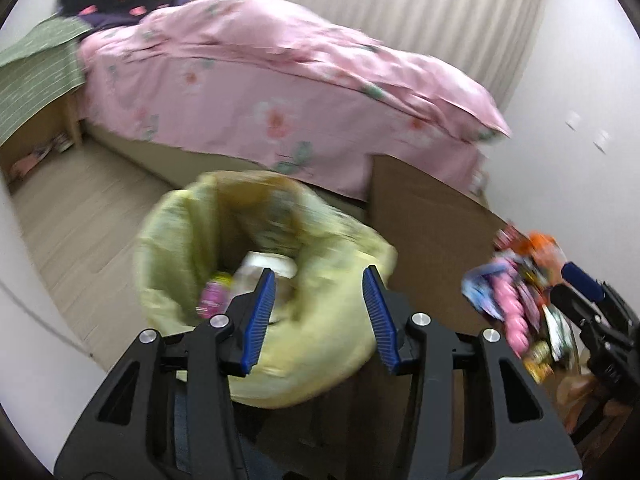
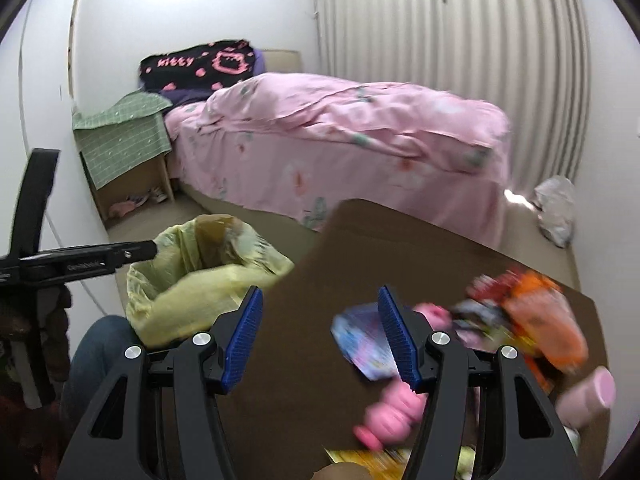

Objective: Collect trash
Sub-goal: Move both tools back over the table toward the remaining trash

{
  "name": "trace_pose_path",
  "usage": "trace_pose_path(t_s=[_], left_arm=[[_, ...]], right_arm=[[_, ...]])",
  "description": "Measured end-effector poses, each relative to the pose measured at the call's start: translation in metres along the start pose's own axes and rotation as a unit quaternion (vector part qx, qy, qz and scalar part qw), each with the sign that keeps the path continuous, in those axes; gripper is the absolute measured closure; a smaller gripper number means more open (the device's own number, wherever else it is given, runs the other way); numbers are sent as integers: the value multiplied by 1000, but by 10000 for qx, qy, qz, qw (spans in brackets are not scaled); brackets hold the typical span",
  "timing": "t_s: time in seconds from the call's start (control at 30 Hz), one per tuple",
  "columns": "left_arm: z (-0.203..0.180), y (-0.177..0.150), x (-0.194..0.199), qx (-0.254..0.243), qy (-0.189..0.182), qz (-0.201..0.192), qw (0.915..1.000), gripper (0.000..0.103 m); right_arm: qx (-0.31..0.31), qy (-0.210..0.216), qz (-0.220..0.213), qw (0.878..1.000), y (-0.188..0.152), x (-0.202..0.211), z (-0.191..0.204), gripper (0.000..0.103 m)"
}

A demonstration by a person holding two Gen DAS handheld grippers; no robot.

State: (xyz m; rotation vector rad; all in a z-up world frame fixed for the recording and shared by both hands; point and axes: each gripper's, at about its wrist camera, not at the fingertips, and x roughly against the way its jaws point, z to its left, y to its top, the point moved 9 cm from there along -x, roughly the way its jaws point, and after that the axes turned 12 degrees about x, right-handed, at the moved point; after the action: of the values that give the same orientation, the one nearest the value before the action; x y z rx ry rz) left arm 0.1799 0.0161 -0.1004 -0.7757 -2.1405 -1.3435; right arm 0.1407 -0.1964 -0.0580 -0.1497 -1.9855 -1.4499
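My left gripper is open above the mouth of a yellow trash bag, with nothing between its blue pads. A clear bottle and a pink wrapper lie inside the bag. My right gripper is open over the brown table, also with nothing between its pads. Just right of it lies a blurred trash pile: a blue wrapper, a pink ridged item, an orange packet and a pink cup. The yellow trash bag stands at the table's left edge.
A bed with a pink flowered quilt fills the back, beside a nightstand under a green cloth. A pleated curtain hangs behind it. A crumpled white bag lies on the floor at the right. A person's jeans-clad leg is by the bag.
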Motion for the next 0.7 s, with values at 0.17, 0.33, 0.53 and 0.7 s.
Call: trace_pose_path(t_s=[0.17,0.33,0.53,0.7], left_arm=[[-70,-37,-2,-861,-647,254,9939,56],[-129,-73,2,-1611,-1285,449,9775,53],[-175,-109,-7,-2046,-1636,881,9611,53],[-189,-129,-12,-2205,-1638,1034,9560,53]], right_arm=[[-54,-354,413,9985,-53,40,-35,45],[-268,-1127,689,9909,-108,80,-85,45],[-931,-1217,671,9859,-151,91,-141,44],[-1852,-916,600,9766,-182,74,-183,44]])
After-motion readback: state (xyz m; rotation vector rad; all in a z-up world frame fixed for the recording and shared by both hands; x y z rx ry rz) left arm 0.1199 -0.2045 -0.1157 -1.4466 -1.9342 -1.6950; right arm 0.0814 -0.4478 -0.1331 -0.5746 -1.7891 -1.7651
